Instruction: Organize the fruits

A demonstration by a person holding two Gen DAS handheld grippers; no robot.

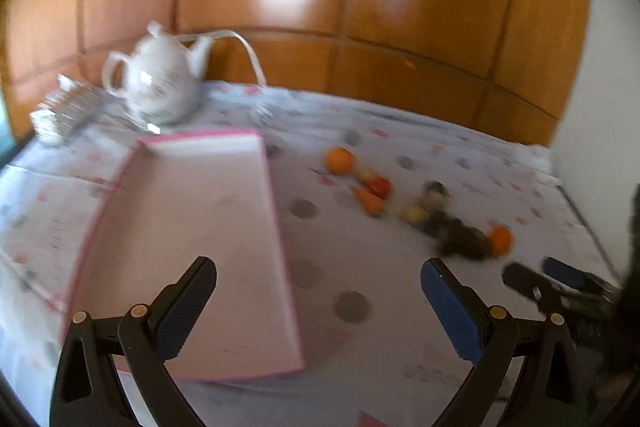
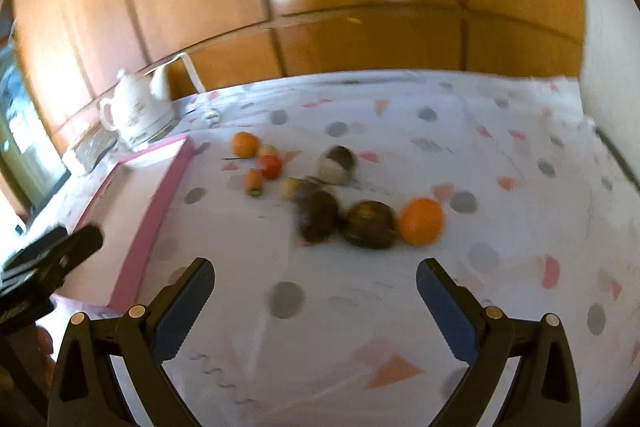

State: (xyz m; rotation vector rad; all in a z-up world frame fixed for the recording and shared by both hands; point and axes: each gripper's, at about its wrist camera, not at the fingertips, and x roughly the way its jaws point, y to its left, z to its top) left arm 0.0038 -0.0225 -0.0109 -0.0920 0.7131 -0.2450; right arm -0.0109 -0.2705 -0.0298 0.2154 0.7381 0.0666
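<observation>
The left gripper (image 1: pixel 318 281) stands spread wide at the bottom of its own view, holding nothing; its left finger hangs over the pink-rimmed tray (image 1: pixel 192 247), which fills the lower left of that frame and lies bare. The fruits sit well apart from this claw, in a loose line from the centre toward the right: an orange (image 1: pixel 340 159) farthest up, a red fruit (image 1: pixel 379 187) below it, and a second orange (image 1: pixel 500 241) at the right end beside blurred dark pieces.

The right gripper (image 2: pixel 316 281) is likewise spread and empty. In its view the dark round fruit (image 2: pixel 370 225) lies in the centre just above the gap between its fingers, not touching them, with the near orange (image 2: pixel 422 221) just beside it on the right. The spotted tablecloth (image 2: pixel 500 267) covers the table. A white teapot (image 1: pixel 158 79) stands in the upper left, behind the tray.
</observation>
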